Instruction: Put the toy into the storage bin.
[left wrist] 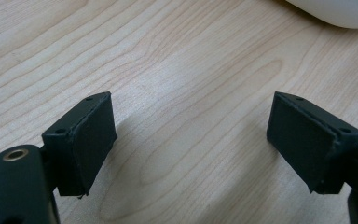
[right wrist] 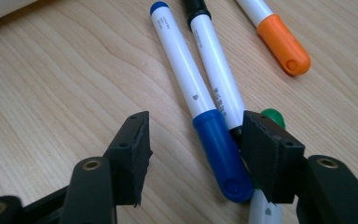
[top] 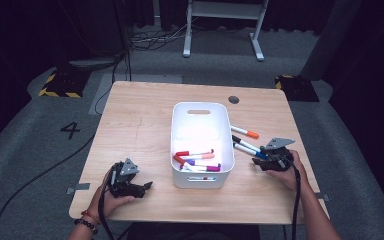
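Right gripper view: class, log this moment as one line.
right tool: open, around blue-capped marker | left tool: open, empty | bin: holds markers

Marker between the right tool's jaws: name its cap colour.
Blue cap, clearest in the right gripper view.

Open wood on my left, clutter on my right

I see bare table (top: 130,125) left of the white bin (top: 200,145); toward the right edge, loose markers (top: 245,145) crowd the way.

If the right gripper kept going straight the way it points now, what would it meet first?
Most likely the blue-capped marker: its cap lies between the open jaws of the right gripper, close to one pad. A black-tipped marker lies right beside it, so depth is uncertain.
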